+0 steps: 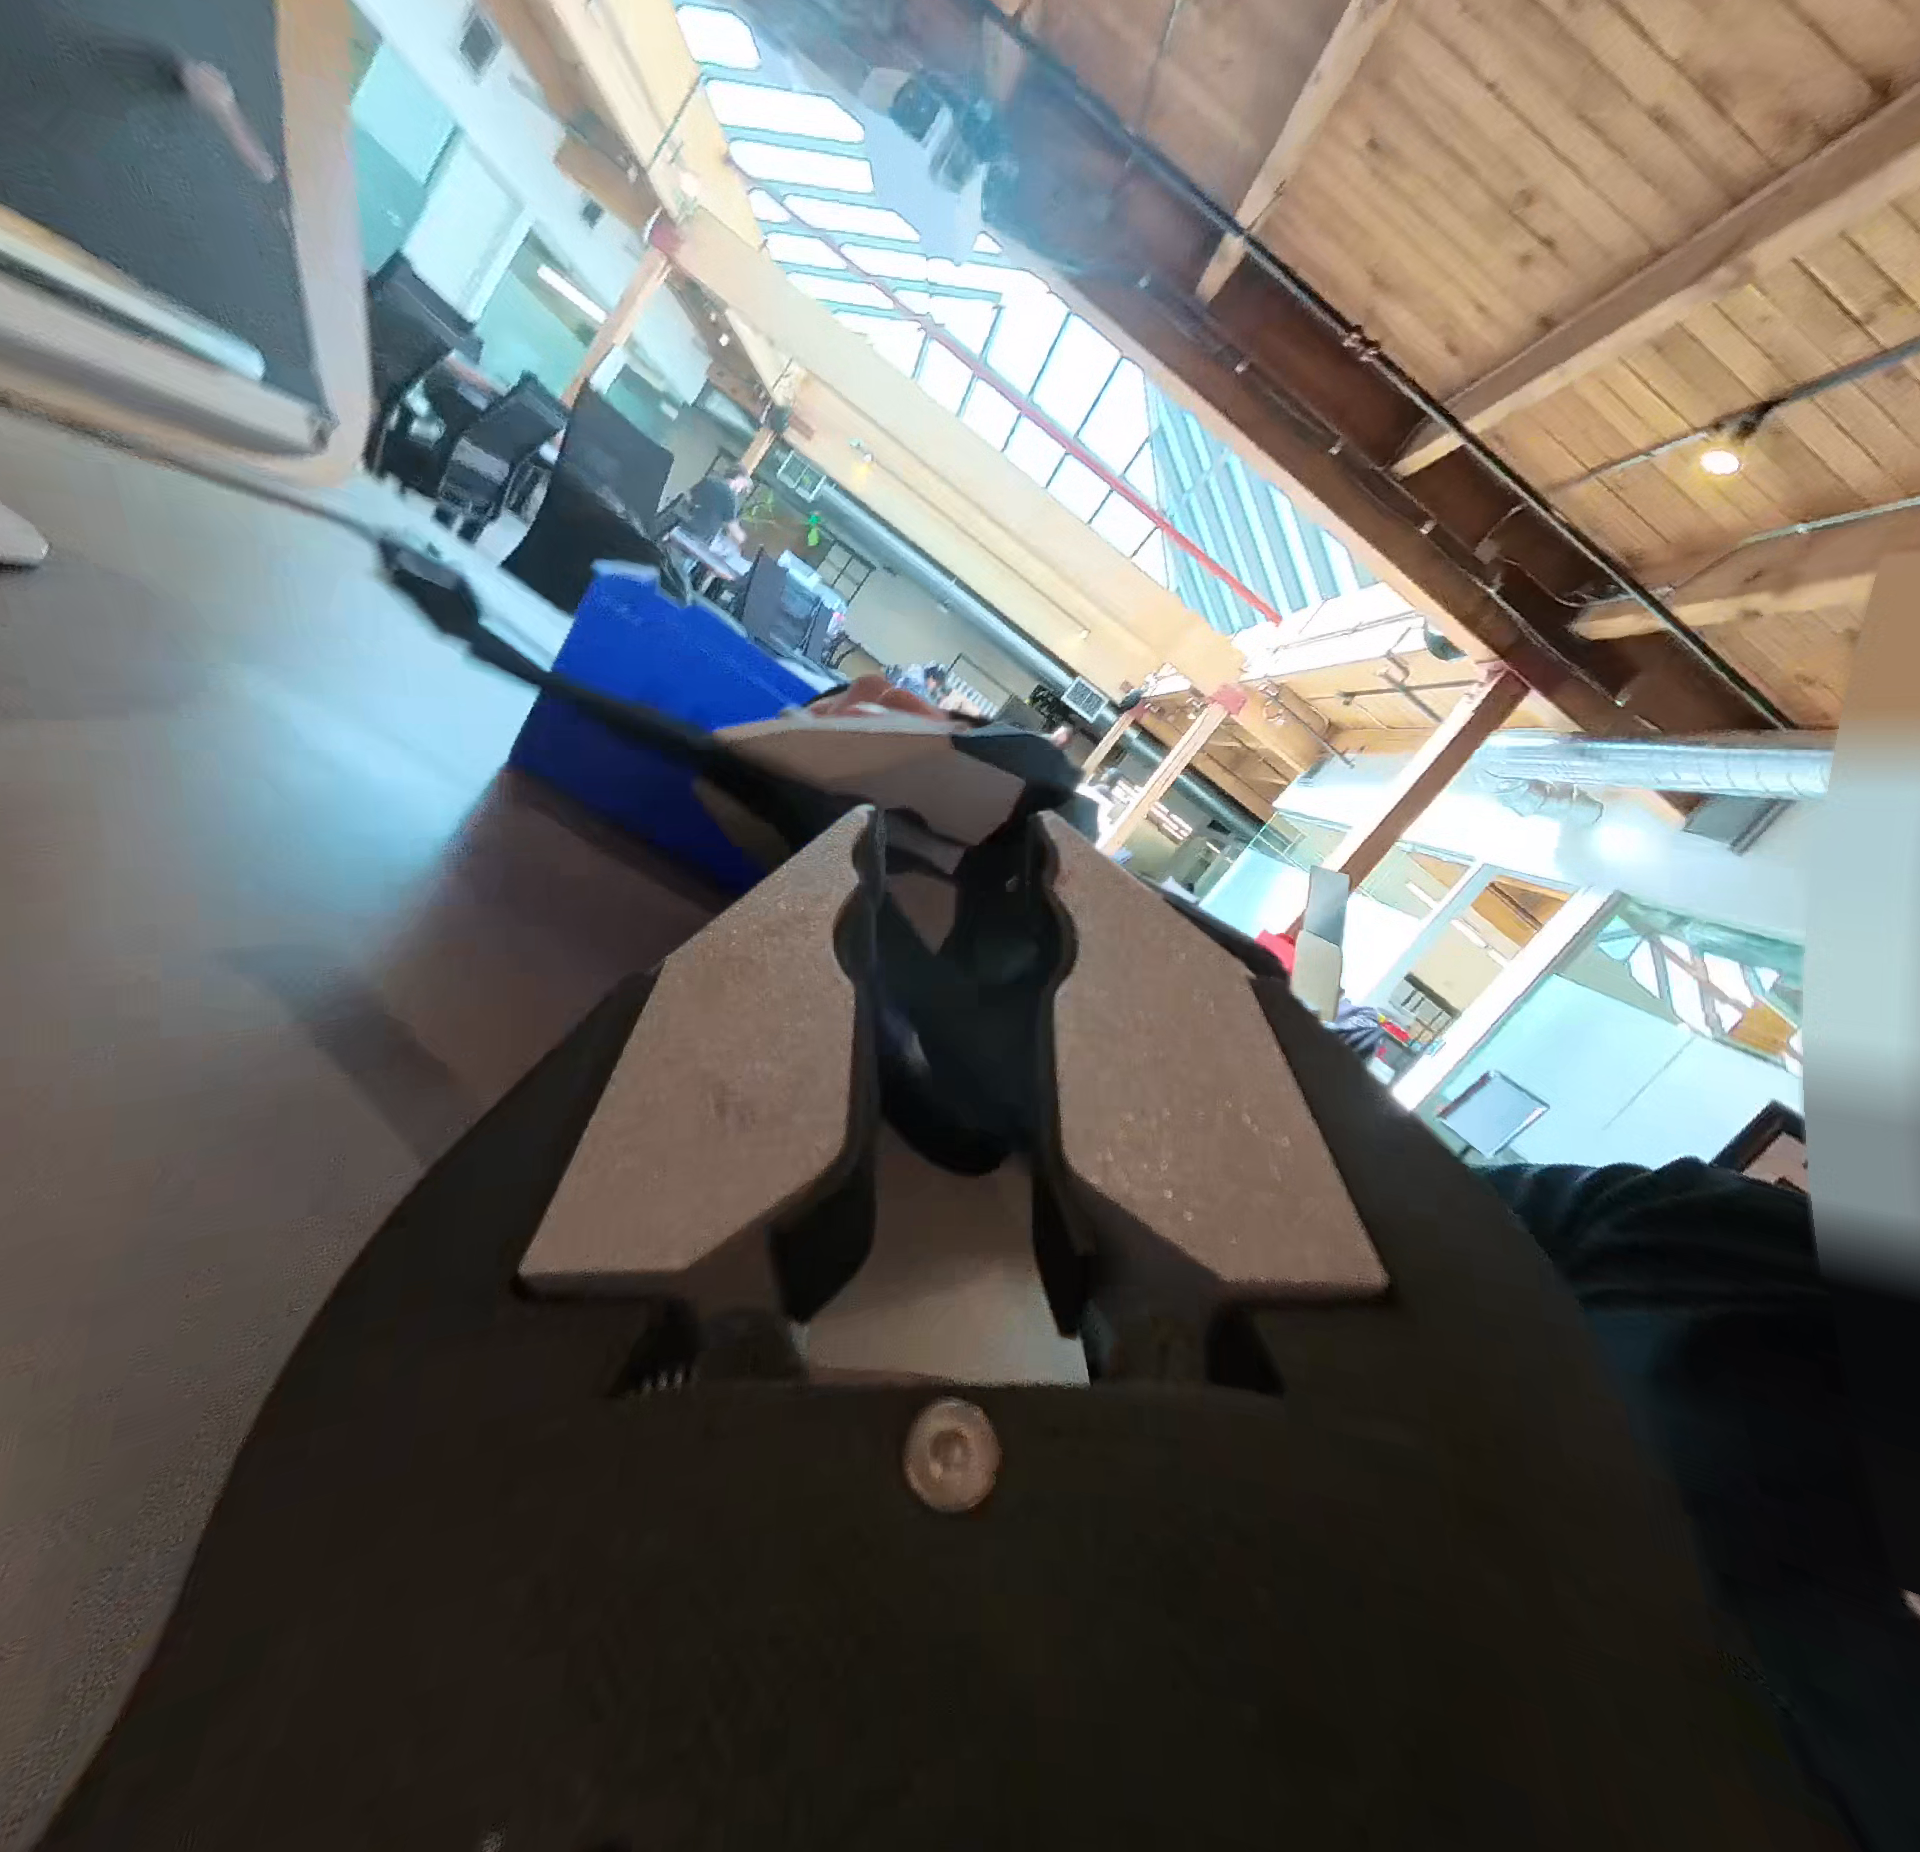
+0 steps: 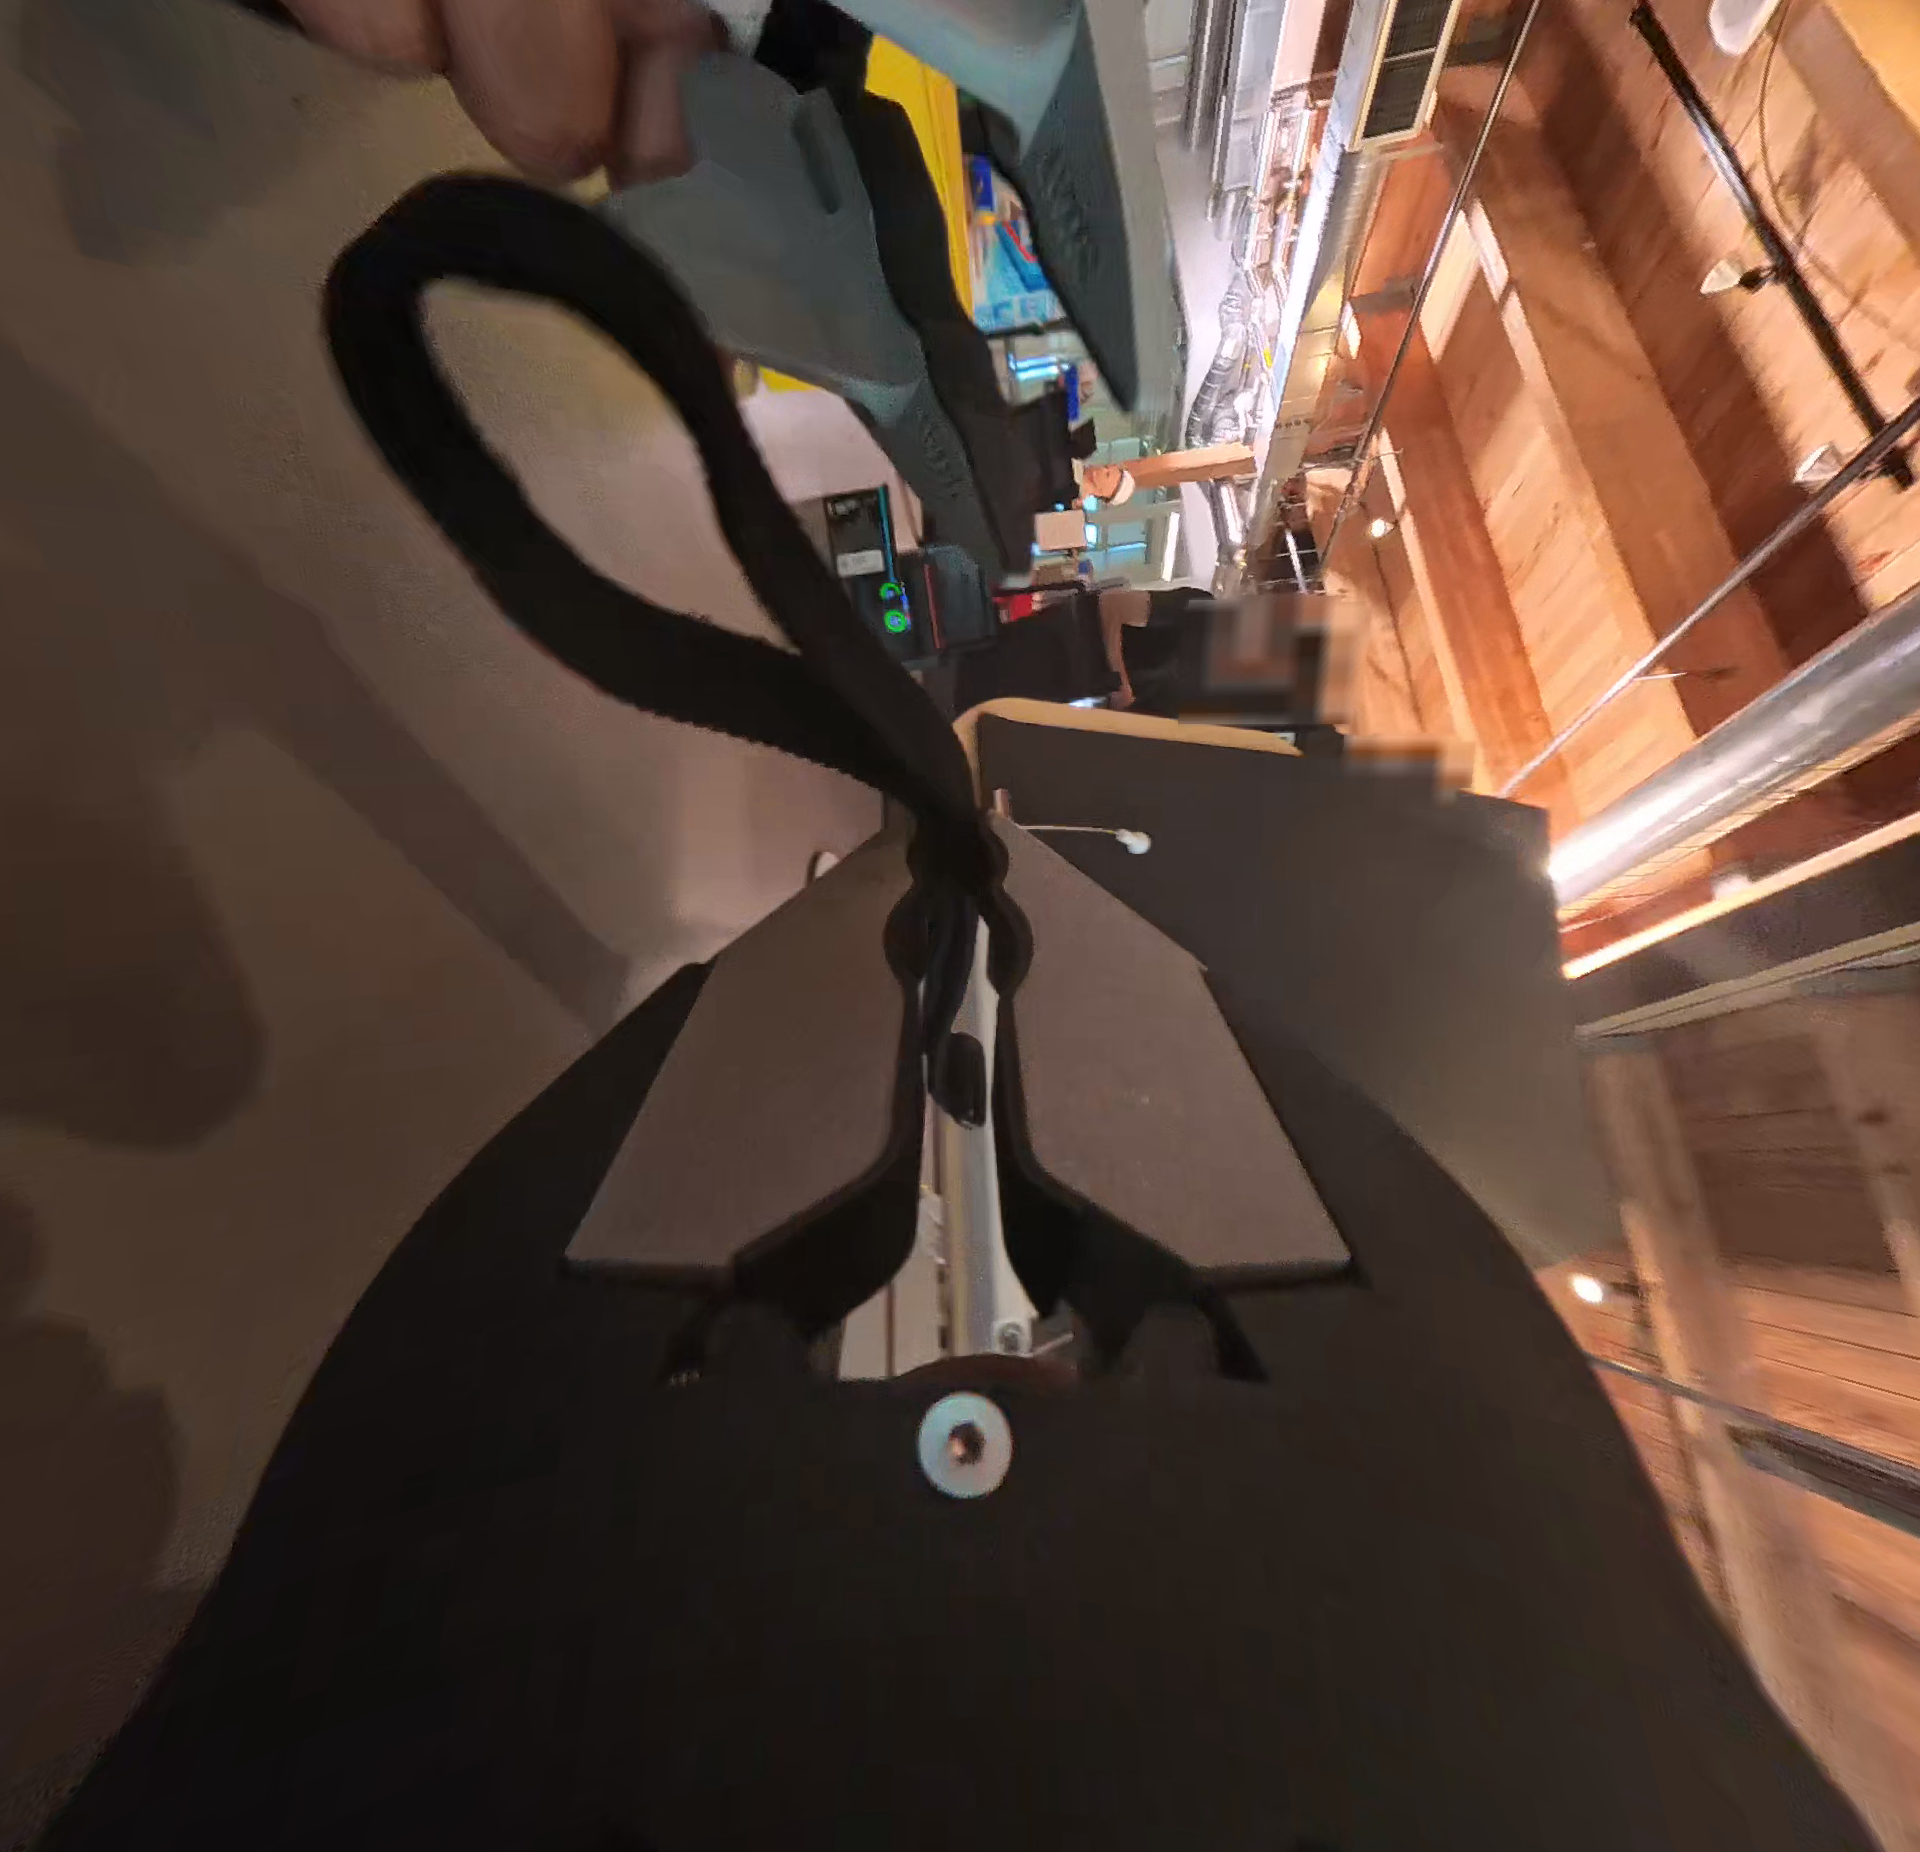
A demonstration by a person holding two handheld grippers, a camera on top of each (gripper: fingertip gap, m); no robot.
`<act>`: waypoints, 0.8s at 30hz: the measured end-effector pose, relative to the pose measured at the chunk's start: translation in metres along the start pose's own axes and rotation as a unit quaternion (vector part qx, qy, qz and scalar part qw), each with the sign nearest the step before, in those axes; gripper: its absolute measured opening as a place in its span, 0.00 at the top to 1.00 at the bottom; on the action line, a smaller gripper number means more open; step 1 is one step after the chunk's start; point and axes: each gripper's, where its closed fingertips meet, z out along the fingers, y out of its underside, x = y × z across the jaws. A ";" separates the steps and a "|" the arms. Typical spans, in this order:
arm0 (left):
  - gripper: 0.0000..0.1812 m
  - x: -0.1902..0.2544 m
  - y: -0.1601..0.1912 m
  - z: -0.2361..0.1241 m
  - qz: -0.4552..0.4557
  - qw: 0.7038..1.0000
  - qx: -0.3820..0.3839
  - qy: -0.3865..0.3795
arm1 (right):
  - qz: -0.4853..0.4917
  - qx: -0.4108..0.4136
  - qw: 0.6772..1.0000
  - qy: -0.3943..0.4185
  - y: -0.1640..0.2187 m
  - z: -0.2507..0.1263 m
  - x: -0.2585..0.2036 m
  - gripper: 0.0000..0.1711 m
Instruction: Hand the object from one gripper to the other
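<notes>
The object is a black fabric strap (image 2: 582, 566). My right gripper (image 2: 951, 846) is shut on it near one end, and the strap stands out ahead of the tips in a big loop towards the upper left. A short tail (image 2: 961, 1075) hangs back between the jaws. My left gripper (image 1: 956, 826) has its jaws a narrow gap apart, wider than the strap. Dark strap (image 1: 961, 1064) shows through that gap without clearly being pinched. The right gripper's grey tip (image 1: 883, 774) sits right at my left fingertips. The left gripper (image 2: 800, 264), held by a hand (image 2: 520, 46), shows at the top of the right wrist view.
A pale tabletop (image 1: 208, 815) lies to the left, with a blue bin (image 1: 665, 690) past its edge and a black cable (image 1: 447, 597) on it. A dark monitor (image 1: 125, 140) stands at the back left. A black panel (image 2: 1299, 919) is behind the right gripper.
</notes>
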 end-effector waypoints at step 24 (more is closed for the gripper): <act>0.99 -0.013 0.019 0.011 0.568 0.781 -0.092 -0.244 | 0.565 0.190 0.780 -0.191 -0.025 -0.015 0.011 0.73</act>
